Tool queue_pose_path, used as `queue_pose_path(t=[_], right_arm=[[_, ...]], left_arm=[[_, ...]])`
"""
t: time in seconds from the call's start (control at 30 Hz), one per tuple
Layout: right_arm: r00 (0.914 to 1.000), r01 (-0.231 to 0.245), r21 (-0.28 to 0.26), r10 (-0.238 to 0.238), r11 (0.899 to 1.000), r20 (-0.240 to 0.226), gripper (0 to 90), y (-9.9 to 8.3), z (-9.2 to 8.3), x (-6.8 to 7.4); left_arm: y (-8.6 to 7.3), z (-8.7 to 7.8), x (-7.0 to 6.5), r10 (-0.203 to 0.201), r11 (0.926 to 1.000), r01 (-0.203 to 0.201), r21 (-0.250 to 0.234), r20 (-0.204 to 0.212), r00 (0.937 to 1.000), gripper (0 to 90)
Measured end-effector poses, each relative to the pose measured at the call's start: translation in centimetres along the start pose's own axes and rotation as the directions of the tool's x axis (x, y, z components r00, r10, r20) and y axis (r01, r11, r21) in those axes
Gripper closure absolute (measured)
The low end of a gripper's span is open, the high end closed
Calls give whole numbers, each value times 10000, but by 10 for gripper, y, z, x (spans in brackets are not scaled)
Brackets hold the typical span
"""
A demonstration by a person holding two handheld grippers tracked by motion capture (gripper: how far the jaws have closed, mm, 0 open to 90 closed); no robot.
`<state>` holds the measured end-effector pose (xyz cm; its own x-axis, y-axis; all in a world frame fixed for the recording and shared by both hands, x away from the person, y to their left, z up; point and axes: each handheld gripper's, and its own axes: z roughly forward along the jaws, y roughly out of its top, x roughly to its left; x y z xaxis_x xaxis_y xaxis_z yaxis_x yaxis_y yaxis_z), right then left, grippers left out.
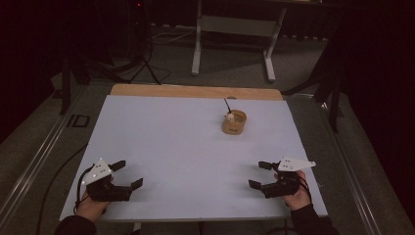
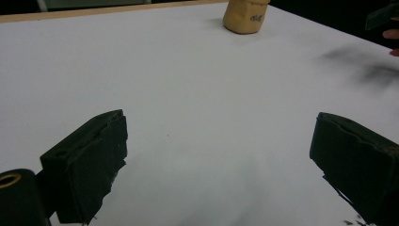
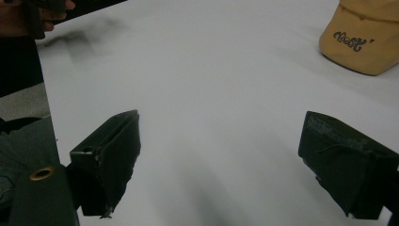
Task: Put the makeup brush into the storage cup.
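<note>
A small tan wooden bowl (image 1: pixel 234 122) stands on the white table (image 1: pixel 186 147) toward the far right, with a thin dark stick and a pale knob rising from its left rim. The same bowl (image 2: pixel 244 16) is at the top of the left gripper view, and the bowl (image 3: pixel 364 40) with dark script on its side is at the top right of the right gripper view. My left gripper (image 1: pixel 128 174) rests near the front left edge, open, nothing between its jaws. My right gripper (image 1: pixel 259 175) rests near the front right edge, also open and empty.
A wooden strip (image 1: pixel 195 91) borders the table's far edge. Beyond it stand the grey legs of another table (image 1: pixel 234 24) and a dark tripod with cables (image 1: pixel 142 54) on the floor. Metal rails (image 1: pixel 34 161) run along both sides.
</note>
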<state>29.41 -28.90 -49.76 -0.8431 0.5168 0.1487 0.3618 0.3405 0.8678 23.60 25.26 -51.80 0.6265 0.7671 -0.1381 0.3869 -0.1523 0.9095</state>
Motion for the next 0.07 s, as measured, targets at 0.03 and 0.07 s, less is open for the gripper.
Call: queue_pose_path(t=[0.03,0.07], right_arm=[[10000,0,0,0,10000,0,133,0,0,0],[10000,11,6,-11,10000,18,133,0,0,0]], left_arm=[[0,0,0,0,10000,0,0,0,10000,50],[0,0,0,22,10000,-22,23,-9,10000,50]])
